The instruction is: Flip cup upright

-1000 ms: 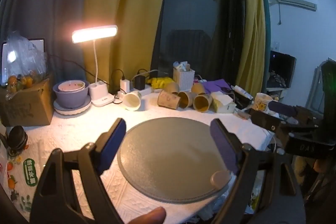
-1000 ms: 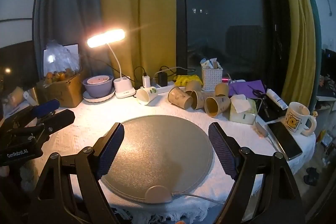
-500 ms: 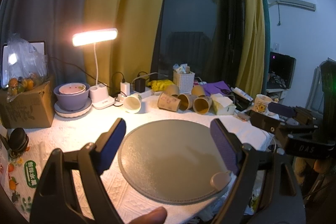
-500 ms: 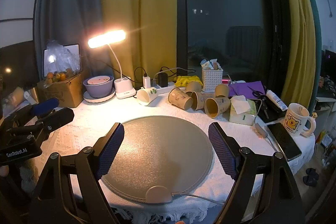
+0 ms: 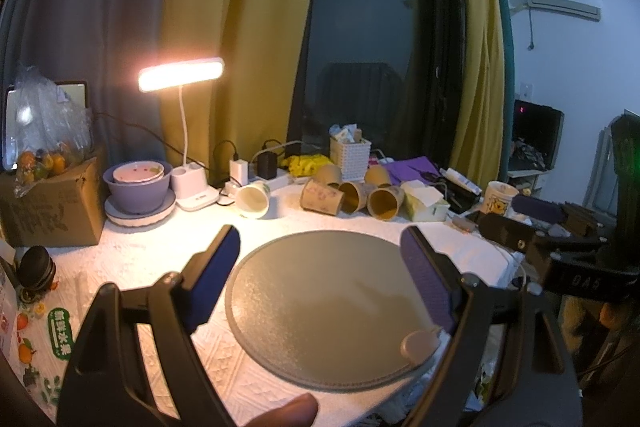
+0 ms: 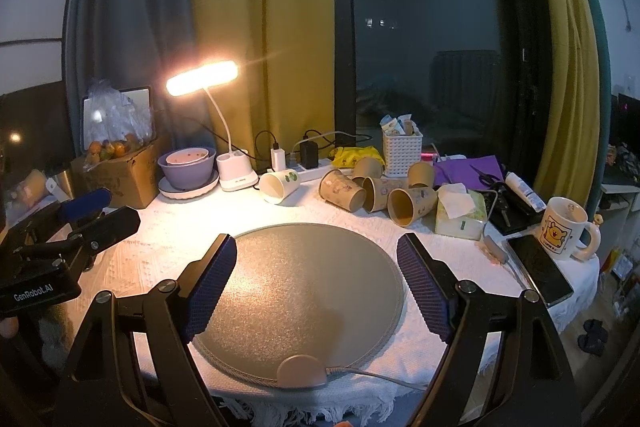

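Observation:
A white paper cup (image 5: 253, 200) (image 6: 279, 186) lies on its side at the back of the table, mouth toward me. Several brown paper cups (image 5: 352, 195) (image 6: 378, 194) lie tipped in a cluster to its right. My left gripper (image 5: 320, 259) is open and empty above the round grey mat (image 5: 320, 307). My right gripper (image 6: 316, 263) is open and empty above the same mat (image 6: 300, 291). The left gripper also shows at the left of the right wrist view (image 6: 92, 211). All cups lie well beyond both grippers.
A lit desk lamp (image 6: 236, 175), a purple bowl (image 6: 188, 169) on a plate and a cardboard box (image 6: 116, 171) stand at the back left. A white basket (image 6: 402, 151), tissue box (image 6: 460, 213), phone (image 6: 540, 267) and bear mug (image 6: 564, 229) stand right.
Both views have shifted only slightly; the grippers stay open and the cups have not moved.

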Motion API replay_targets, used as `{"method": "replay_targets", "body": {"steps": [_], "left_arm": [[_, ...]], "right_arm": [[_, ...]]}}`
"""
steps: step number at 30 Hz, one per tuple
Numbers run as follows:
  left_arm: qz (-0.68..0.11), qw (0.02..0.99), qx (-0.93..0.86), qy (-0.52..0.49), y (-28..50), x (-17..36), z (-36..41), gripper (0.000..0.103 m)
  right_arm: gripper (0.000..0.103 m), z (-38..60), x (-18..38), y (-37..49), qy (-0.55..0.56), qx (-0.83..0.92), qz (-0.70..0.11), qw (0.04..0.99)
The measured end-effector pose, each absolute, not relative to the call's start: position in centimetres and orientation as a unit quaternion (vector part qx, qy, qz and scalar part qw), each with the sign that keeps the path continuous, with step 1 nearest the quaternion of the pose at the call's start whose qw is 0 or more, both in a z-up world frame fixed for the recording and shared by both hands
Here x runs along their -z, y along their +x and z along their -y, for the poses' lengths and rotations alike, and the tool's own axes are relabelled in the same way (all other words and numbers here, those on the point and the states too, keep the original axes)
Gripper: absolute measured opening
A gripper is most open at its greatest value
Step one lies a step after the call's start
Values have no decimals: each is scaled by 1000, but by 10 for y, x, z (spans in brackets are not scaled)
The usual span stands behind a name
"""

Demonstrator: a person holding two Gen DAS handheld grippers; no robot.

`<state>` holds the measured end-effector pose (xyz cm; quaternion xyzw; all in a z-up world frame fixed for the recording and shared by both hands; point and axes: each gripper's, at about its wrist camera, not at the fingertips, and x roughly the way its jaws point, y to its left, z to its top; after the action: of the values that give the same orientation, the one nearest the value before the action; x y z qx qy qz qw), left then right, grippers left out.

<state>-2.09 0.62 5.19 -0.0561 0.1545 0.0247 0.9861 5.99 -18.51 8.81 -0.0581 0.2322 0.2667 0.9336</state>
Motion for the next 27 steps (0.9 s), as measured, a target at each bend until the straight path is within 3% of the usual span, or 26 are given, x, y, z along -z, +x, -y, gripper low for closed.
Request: {"method": "replay_targets", "body": {"steps": [27], "left_arm": [[-152,987,-24,-53,-21,-53,-4,83]], "right_arm": [[85,184,-88,59,-57,-265,-233,934]]}}
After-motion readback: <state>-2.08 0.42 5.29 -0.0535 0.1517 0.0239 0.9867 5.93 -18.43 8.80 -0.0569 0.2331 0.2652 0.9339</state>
